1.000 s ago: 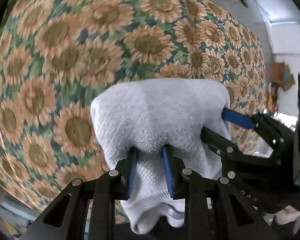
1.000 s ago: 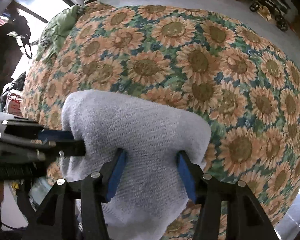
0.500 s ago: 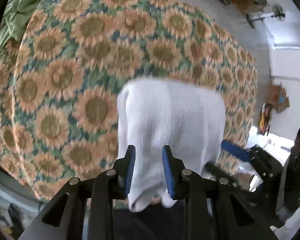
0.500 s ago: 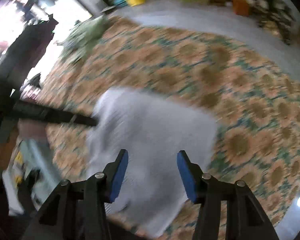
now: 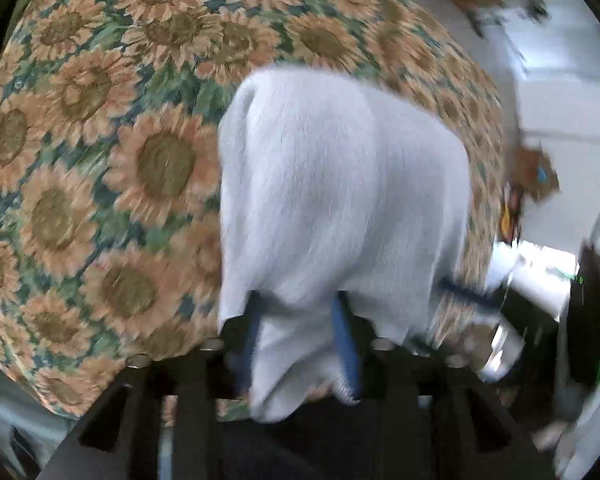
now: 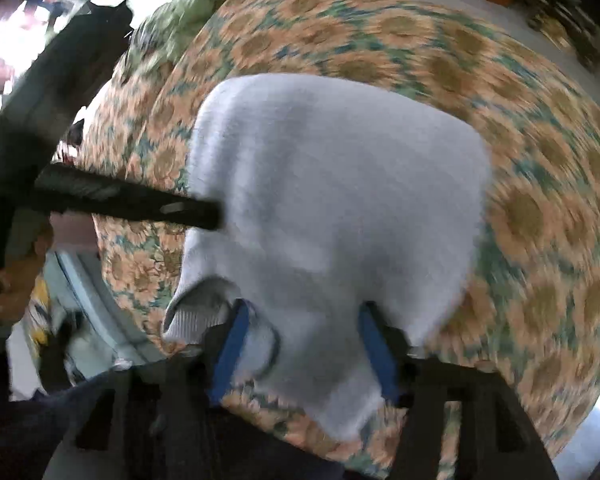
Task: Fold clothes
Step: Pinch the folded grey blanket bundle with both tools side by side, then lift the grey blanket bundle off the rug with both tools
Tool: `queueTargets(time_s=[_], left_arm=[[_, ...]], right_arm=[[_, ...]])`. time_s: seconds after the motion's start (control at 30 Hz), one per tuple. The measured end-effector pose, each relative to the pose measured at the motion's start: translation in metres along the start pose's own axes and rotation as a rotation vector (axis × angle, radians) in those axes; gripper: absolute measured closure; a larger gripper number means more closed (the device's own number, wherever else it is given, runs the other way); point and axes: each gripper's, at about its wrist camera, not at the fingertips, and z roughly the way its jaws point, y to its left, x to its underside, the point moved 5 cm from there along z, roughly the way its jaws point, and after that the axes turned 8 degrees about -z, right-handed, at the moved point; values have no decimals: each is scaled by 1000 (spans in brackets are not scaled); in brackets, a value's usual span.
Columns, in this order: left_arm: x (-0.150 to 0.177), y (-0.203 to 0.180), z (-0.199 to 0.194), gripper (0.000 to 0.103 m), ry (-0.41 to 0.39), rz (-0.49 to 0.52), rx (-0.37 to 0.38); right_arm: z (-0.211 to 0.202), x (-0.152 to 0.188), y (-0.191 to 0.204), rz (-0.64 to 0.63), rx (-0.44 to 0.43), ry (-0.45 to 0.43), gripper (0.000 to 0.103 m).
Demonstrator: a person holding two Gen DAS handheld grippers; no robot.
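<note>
Left wrist view: the sunflower-print cloth (image 5: 100,160) fills the left side. At centre, the white knitted garment (image 5: 340,192) lies bunched on it, its near edge hanging over the left gripper (image 5: 300,340). The jaws have just been opening; the blue pads (image 5: 346,344) now stand apart with garment fabric loose between them (no clamping visible). Further right, the tip of the right gripper (image 5: 466,298) shows at the garment's edge.

Right wrist view: the left gripper (image 6: 188,210) enters from the left and meets the garment (image 6: 332,200). The right gripper (image 6: 304,344) has likewise just been opening, jaws wide, fabric draped between them. Both frames are motion-blurred.
</note>
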Motion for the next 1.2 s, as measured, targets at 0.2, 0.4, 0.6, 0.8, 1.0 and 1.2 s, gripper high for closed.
queueTargets(time_s=[0.2, 0.4, 0.6, 0.8, 1.0, 1.2], left_arm=[[26, 29, 42, 30, 90, -100, 84], [27, 40, 29, 87, -18, -130, -32], [20, 42, 37, 87, -60, -19, -238], [16, 33, 28, 67, -13, -29, -147], [0, 41, -48, 29, -136, -94, 143], [-56, 32, -8, 26, -173, -204, 233]], right_arm=[[36, 61, -17, 156, -46, 85, 26], [23, 59, -23, 254, -143, -31, 90], [33, 76, -45, 291, -54, 34, 90], [24, 72, -33, 263, -83, 17, 47], [-26, 48, -47, 286, -142, -163, 20], [-3, 14, -56, 384, -162, -198, 14]])
